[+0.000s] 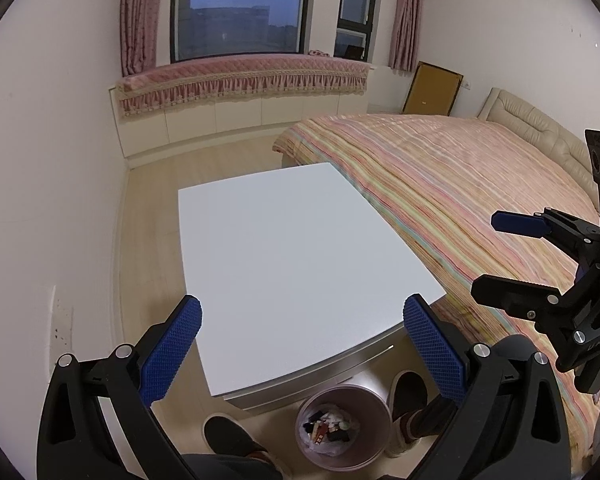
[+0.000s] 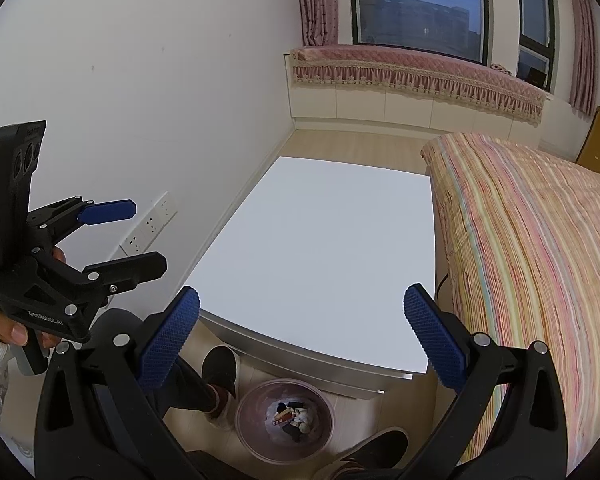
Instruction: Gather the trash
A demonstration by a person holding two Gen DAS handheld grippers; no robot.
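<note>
One round translucent pink trash bin (image 1: pixel 344 428), holding mixed small scraps, stands on the floor below the near edge of one white square table (image 1: pixel 300 248), beneath both spread, empty tools: left gripper (image 1: pixel 302 354) and right gripper (image 2: pixel 300 344).

white table (image 1: pixel 300 248) beside bed | striped bedspread (image 1: pixel 480 184) on bed, touching table edge | pink curtains (image 1: pixel 138 16) flank window (image 1: pixel 240 8) | brown board (image 1: pixel 432 88) leans against wall | wall sockets (image 2: pixel 150 224)
</note>
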